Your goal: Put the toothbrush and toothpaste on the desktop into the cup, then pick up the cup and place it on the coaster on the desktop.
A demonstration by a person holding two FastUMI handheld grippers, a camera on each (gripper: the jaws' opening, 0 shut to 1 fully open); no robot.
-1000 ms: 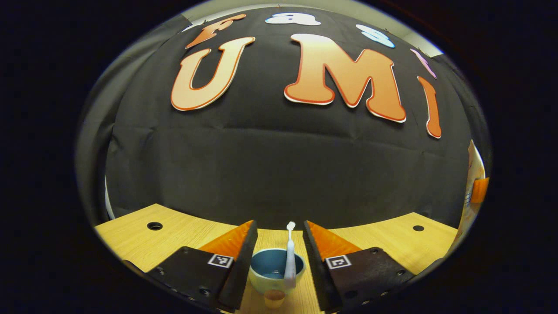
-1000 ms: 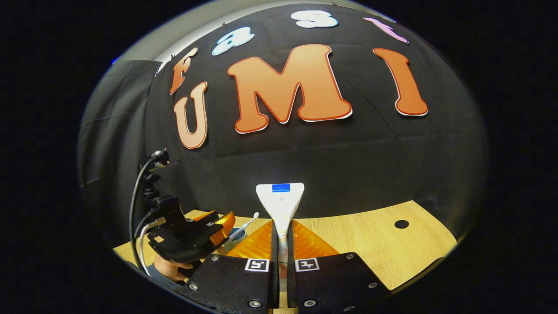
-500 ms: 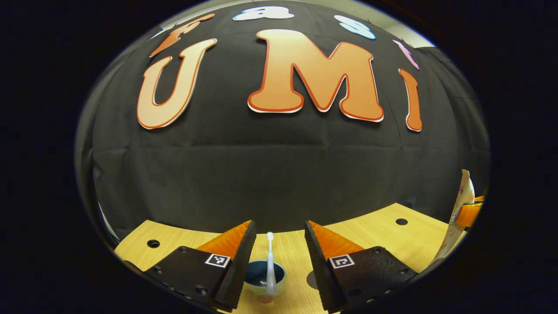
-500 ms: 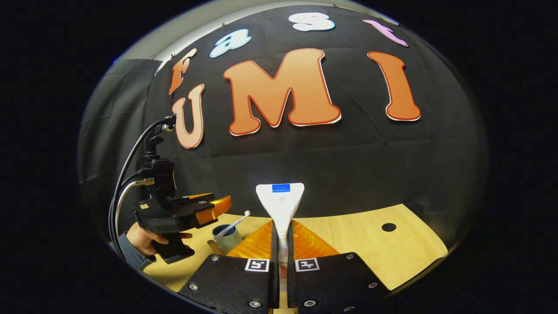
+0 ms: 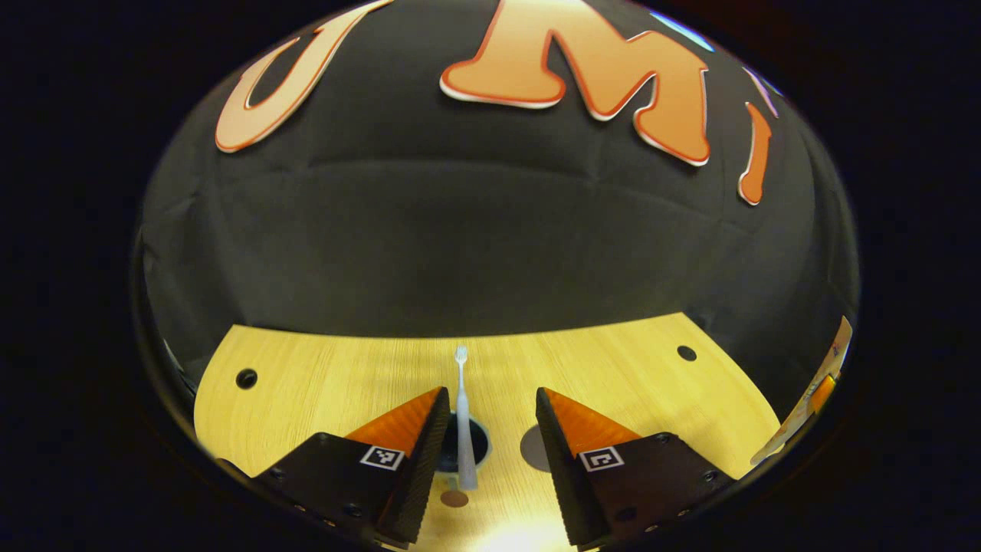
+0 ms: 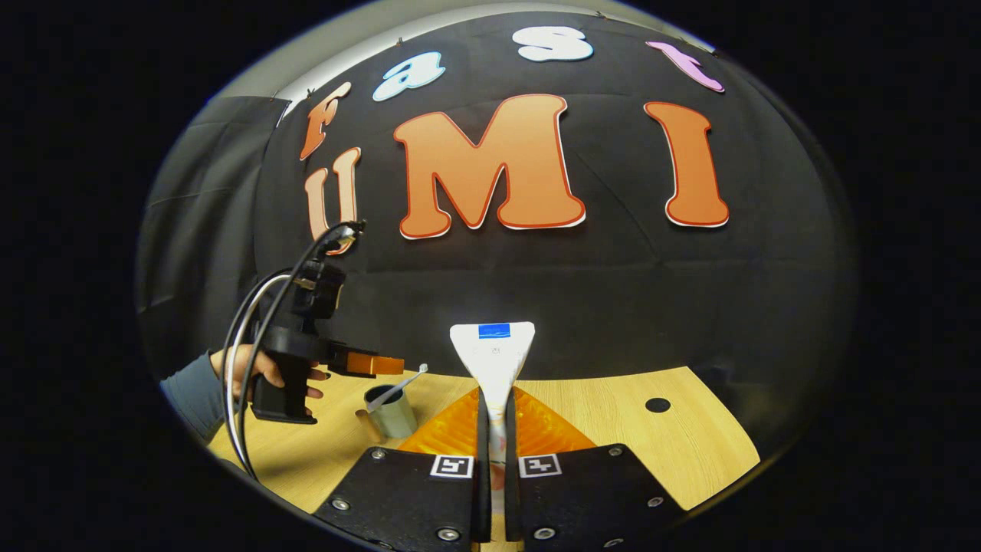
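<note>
In the left gripper view my left gripper (image 5: 490, 395) hangs open above the cup (image 5: 477, 443), with nothing between its fingers. A white toothbrush (image 5: 461, 414) stands in the cup, head up. The dark round coaster (image 5: 530, 448) lies just right of the cup, partly behind one finger. In the right gripper view my right gripper (image 6: 494, 395) is shut on the white toothpaste tube (image 6: 493, 356), which stands upright. Further left, the cup (image 6: 392, 414) holds the leaning toothbrush (image 6: 405, 382). The left gripper (image 6: 372, 363), held by a hand (image 6: 260, 369), hovers above the cup.
The wooden desktop (image 5: 345, 376) has small round holes near its corners, such as a hole (image 5: 246, 378) at the left and a hole (image 6: 657, 404) at the right. A black cable (image 6: 253, 322) loops from the left gripper. The black cloth wall closes off the back.
The left gripper has risen and drawn back from the cup, leaving the toothbrush standing in it. The right gripper keeps its hold on the toothpaste and has barely moved.
</note>
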